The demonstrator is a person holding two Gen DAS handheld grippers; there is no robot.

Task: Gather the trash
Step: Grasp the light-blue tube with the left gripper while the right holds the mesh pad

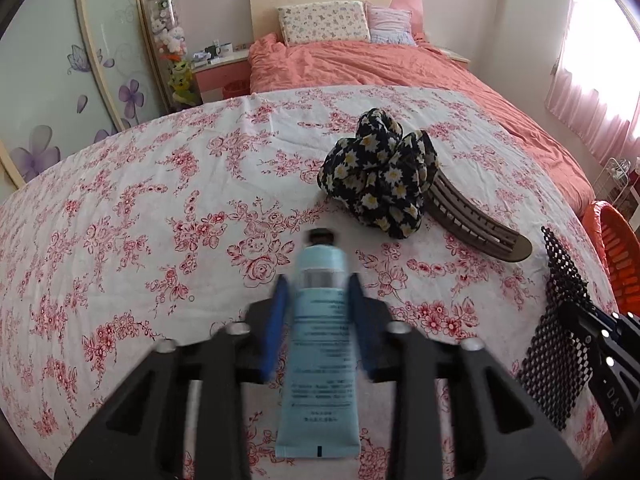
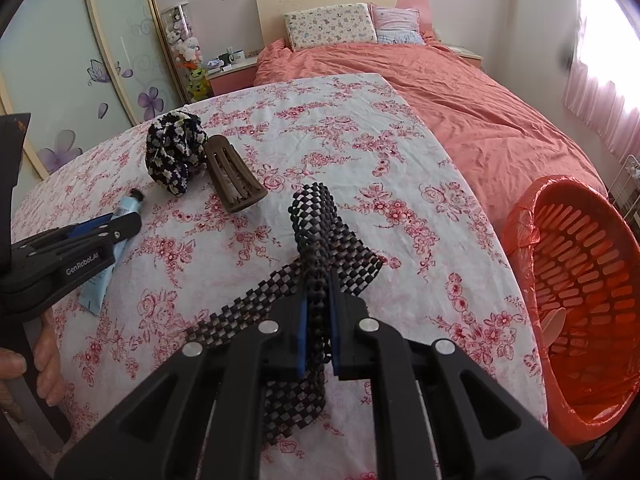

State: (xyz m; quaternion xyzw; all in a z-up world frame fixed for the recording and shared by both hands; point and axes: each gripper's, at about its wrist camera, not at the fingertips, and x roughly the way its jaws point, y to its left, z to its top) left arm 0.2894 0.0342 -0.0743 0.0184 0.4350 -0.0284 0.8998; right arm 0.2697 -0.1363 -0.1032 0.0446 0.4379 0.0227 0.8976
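Observation:
A light blue tube (image 1: 316, 340) with a black cap lies on the table's floral cloth (image 1: 160, 200), cap pointing away from me. My left gripper (image 1: 318, 284) straddles it, and its blue pads (image 1: 276, 320) sit against the tube's sides. The right wrist view shows the same left gripper (image 2: 120, 224) over the tube (image 2: 98, 284), at the left. My right gripper (image 2: 318, 280) is shut on a black mesh mat (image 2: 316, 216), whose folded end rises above the fingertips. The rest of the mat trails across the cloth. In the left wrist view the mesh mat (image 1: 560, 280) hangs at the right edge.
A black daisy-print cloth bundle (image 1: 376, 172) and a brown slotted clip (image 1: 472, 216) lie mid-table. An orange basket (image 2: 580, 264) lined with a red bag stands beside the table's right edge. Behind is a bed with an orange duvet (image 2: 440, 92). A person's hand (image 2: 44, 344) holds the left gripper.

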